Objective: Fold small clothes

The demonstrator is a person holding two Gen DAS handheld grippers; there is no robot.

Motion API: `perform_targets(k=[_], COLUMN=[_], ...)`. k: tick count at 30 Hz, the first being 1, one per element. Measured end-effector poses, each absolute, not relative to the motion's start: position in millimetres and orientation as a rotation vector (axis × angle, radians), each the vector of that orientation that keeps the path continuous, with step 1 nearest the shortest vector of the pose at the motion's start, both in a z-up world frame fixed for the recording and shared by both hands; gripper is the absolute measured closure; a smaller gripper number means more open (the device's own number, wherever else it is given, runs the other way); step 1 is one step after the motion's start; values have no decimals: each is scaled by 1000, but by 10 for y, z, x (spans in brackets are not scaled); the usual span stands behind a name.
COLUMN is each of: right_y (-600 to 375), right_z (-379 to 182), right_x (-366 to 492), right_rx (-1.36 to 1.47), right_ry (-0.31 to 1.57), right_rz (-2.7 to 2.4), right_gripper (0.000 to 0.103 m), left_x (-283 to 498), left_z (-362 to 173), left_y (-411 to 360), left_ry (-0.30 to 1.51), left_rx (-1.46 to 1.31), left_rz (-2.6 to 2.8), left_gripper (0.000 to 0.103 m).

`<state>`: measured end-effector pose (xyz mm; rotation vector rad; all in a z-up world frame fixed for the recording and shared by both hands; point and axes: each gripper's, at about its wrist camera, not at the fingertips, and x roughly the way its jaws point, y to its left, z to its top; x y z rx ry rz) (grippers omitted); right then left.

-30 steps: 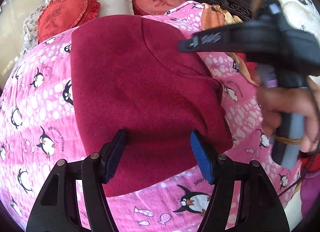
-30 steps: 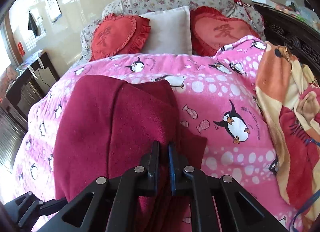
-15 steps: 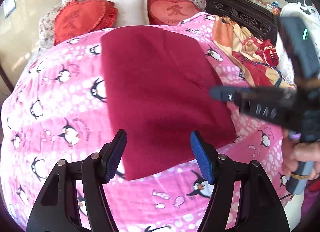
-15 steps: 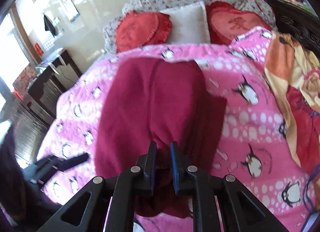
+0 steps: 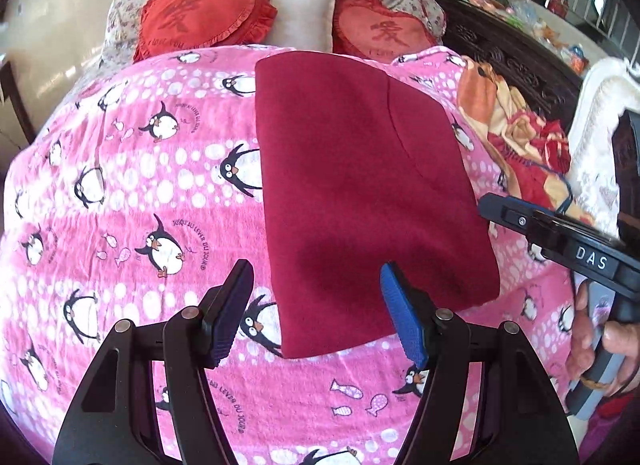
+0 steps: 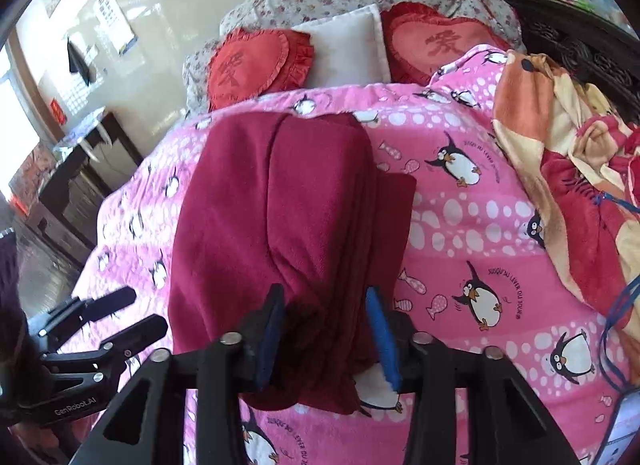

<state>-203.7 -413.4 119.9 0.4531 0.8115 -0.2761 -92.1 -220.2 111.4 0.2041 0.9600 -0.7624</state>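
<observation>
Crimson garment (image 5: 360, 185) on pink penguin-print bedspread (image 5: 140, 185)

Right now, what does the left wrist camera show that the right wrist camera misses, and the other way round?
Only the left wrist view shows a white carved furniture piece at the right edge, and the person's hand gripping the right hand-held gripper's handle.

Only the right wrist view shows the dark cabinet by the wall, a wall calendar, and the garment's layered folded edge.

Both show the dark red garment folded on the pink penguin blanket, two red heart cushions, and both hand-held grippers open. The right's jaws have just opened off the cloth.
</observation>
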Motion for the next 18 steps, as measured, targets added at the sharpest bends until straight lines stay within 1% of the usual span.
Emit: perform_targets(k=[1,5,13,14,16,17,18], right_y=[-4162,-4220,-4249,-4251,-4227,-4218,-4215], right_z=[1205,1174,1179,1174,1147,1133,1143], right_x=[-2029,-1960,-1753,-1712,-1607,-1570,-1561], right_rx=[467,516,499,486,446,422,405], right_ry=[807,806,778,779,805,819,814], right_rz=[-281,-282,-269,-264,-251,-257,-259], right_gripper=[48,48,48,49,81,95,95], left_x=[-874,-700,-469,-451,-401,-385,-369], left_z=[1107,1079,1020,1010,991,986,984], left_y=[-2194,-2199,-2257,-2262,-2283,-2290,-2296], left_ry=[972,1000,1034,1037,1045,1048,1050], left_rx=[185,132,78,74,66,61,56], left_rz=[-762,-748,-753,-752,-752,-754,-758], left_gripper=[37,37,37,37,37,37,37])
